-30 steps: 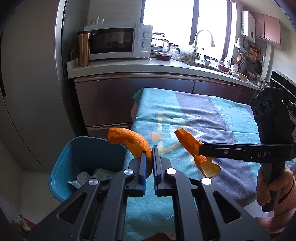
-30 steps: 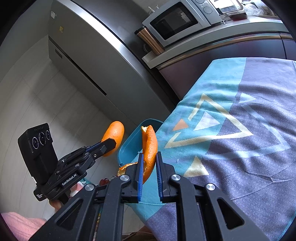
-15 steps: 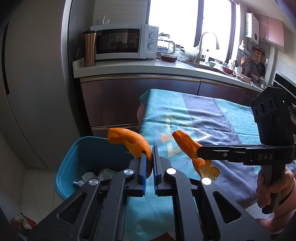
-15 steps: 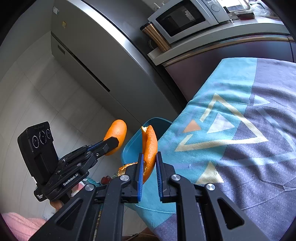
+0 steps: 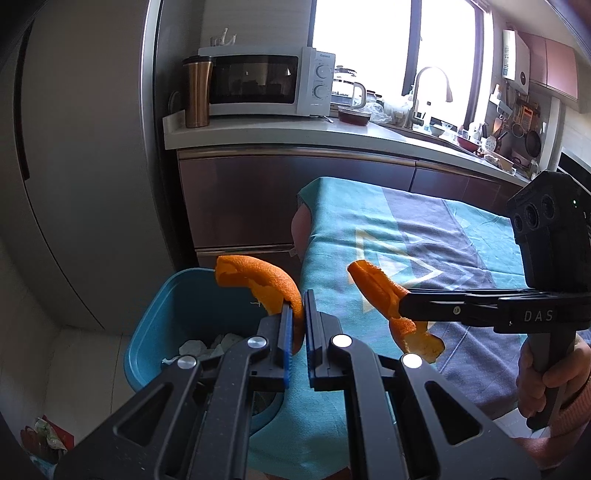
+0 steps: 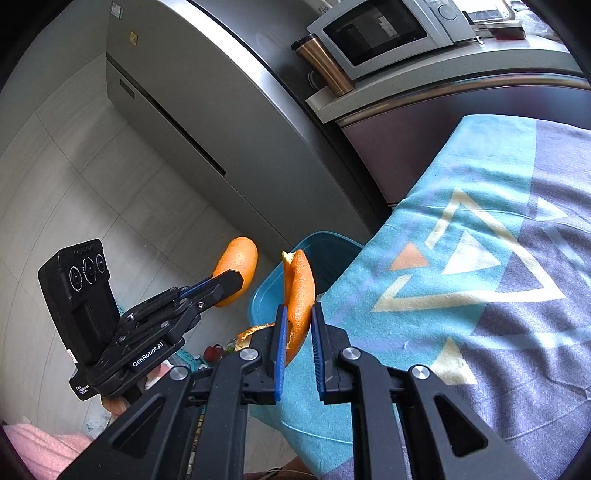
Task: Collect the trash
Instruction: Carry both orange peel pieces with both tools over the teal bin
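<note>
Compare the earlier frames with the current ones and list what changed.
Both grippers have drifted slightly toward the blue plastic bin, which now sits more centrally in the left wrist view. Unchanged: left gripper stays shut on its curved orange peel, right gripper on its folded orange peel. Nothing dropped yet.

- The left wrist view looks forward and downward along its own two fingers [image 5: 284, 343], which fill the lower frame very close up; it faces the counter with the microwave [image 5: 264, 85] and window.
- The right wrist view sits likewise just behind its own fingers [image 6: 317, 347], rolled so that the counter slants, facing the refrigerator [image 6: 207, 122] and floor.
- Both views share the blue bin [image 5: 192, 295] [image 6: 325, 254], the patterned tablecloth [image 5: 406, 240] [image 6: 480, 240], the microwave [image 6: 384, 29] and copper tumbler [image 5: 198, 92] [image 6: 325, 66].
- Each view shows the other gripper from the side: the right gripper [image 5: 404, 304] at right, the left gripper [image 6: 236, 282] at left.
</note>
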`<state>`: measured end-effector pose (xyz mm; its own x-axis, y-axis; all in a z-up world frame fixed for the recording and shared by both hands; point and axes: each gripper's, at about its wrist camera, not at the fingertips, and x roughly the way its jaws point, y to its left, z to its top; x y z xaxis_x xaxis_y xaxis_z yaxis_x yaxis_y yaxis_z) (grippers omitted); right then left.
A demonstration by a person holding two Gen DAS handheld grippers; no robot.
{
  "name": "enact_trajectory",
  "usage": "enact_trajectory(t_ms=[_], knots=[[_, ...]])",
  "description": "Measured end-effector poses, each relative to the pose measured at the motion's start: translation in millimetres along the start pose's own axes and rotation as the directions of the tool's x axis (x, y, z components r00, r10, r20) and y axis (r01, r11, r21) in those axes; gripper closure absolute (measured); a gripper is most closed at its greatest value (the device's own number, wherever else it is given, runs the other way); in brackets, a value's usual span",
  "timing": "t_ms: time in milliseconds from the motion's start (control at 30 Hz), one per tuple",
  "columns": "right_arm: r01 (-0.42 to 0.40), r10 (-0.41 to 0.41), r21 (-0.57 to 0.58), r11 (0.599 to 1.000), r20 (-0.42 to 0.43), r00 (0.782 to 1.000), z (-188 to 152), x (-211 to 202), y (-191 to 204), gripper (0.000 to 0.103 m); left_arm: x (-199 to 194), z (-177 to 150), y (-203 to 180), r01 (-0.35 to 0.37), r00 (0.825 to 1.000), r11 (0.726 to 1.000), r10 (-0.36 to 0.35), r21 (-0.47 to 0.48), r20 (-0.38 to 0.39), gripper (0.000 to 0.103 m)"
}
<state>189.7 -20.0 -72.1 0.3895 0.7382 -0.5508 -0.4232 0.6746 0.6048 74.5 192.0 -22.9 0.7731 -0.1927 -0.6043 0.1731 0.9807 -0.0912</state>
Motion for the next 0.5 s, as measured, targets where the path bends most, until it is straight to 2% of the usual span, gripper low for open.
enact_trajectory(t_ms=[500], knots=[[-0.012,0.012,-0.002,1.0,-0.021,1.0,3.9,10.5,4.7,0.091,6.5,-4.0,14.0,-0.024,1.0,0.999,0.024,-0.02,-0.012,0.097]])
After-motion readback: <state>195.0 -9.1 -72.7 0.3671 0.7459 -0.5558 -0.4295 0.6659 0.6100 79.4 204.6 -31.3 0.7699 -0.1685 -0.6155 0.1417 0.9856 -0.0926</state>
